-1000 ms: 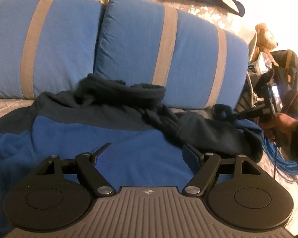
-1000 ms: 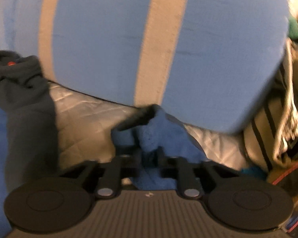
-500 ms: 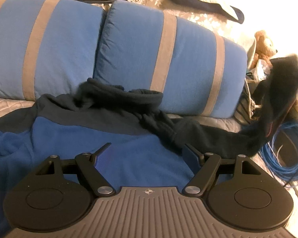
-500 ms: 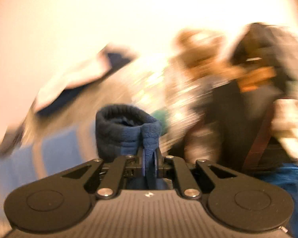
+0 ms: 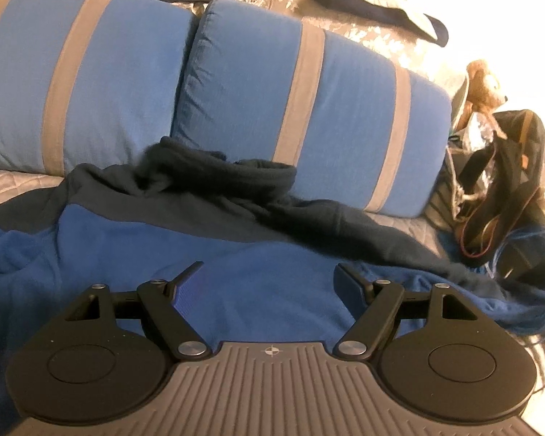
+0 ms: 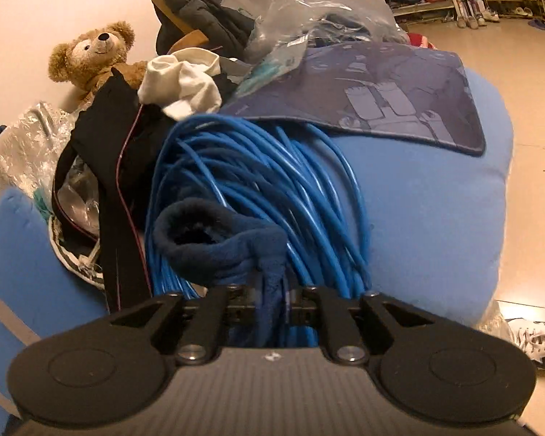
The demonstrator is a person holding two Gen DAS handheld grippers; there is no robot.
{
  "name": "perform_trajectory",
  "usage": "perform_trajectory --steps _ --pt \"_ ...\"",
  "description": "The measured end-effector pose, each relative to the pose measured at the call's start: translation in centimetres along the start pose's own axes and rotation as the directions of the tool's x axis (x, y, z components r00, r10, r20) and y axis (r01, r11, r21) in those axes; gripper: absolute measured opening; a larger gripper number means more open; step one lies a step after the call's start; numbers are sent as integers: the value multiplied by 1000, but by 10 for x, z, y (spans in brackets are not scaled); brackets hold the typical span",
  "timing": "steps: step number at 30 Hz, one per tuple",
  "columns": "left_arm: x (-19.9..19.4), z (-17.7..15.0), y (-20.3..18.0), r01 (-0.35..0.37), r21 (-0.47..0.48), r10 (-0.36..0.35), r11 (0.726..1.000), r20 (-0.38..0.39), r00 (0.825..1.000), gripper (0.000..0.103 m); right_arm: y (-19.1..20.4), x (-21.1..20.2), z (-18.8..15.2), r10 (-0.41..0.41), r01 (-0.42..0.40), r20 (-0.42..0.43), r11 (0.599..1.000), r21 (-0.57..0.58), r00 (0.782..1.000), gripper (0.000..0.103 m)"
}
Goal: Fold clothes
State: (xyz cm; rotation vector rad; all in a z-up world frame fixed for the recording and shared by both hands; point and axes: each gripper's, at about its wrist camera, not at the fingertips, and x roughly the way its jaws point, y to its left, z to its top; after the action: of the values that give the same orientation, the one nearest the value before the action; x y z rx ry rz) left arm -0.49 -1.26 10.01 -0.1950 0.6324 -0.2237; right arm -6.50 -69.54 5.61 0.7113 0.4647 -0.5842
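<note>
- The fleece (image 5: pixel 258 283) is a two-tone blue top, lying spread face-up on the bed in front of the pillows (image 5: pixel 301 116); its dark collar is bunched against the pillows, and one dark sleeve (image 5: pixel 363 232) runs out to the right of the body toward the cables.
- It reads as soft, thick and light, with no stiffness; it will drape and drag, not slide cleanly; likely grippy enough for rubber pads; nothing fragile about it.
- Best holds, as I judge: the cuff, the hem corners and the shoulder seams, where the cloth is doubled and a pinch will not slip.
- The right claw (image 6: pixel 269 298) has the cuff (image 6: pixel 214 236) between its jaws; they have just been opening, yet in the right view the cloth looks pinched in the narrow gap, so I take it as held.
- The left claw (image 5: pixel 269 283) hovers over the fleece's body, jaws wide apart, gripping nothing.
- Room: the fleece's right edge meets clutter; the cables (image 6: pixel 258 181) lie directly under the cuff, a dark bag (image 5: pixel 508 189) and a teddy (image 6: pixel 94 54) beyond; a sleeve laid there could snag in the loops.
- Left of the fleece the quilt (image 5: pixel 14 189) is free; the pillows wall off the far side; folding inward over the body looks the safest.
</note>
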Motion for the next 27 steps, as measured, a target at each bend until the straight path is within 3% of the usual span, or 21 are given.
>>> perform_trajectory --steps 2,4,9,11,15,18,21,24,27 --pt "1 0 2 -6 -1 6 1000 -4 1000 76 5 1 0 -25 24 -12 999 -42 1000 49" --pt "1 0 4 -8 -6 8 1000 -4 1000 76 17 -5 2 -30 31 7 995 -97 1000 83" --pt "-3 2 4 3 -16 -3 1000 7 1000 76 56 -47 -1 74 -57 43 947 -316 996 93" --pt "-3 2 3 7 -14 -7 1000 8 1000 76 80 -57 -5 164 -157 -19 903 -401 986 102" --pt "-2 2 2 9 -15 -9 1000 7 1000 76 137 -67 -26 304 -359 -193 752 -552 933 103" --pt "-3 3 3 5 -19 -4 1000 12 1000 76 190 -64 -63 372 -490 -324 572 -659 870 103" --pt "-2 3 4 9 -25 -8 1000 8 1000 76 240 -52 -110 370 -538 -404 415 -734 837 103" --pt "-3 5 6 24 -35 -24 999 -1 1000 76 286 -37 -153 377 -584 -466 313 -749 801 103" --pt "-3 6 10 44 -44 -45 998 -7 999 76 332 -20 -184 379 -614 -506 262 -744 775 101"
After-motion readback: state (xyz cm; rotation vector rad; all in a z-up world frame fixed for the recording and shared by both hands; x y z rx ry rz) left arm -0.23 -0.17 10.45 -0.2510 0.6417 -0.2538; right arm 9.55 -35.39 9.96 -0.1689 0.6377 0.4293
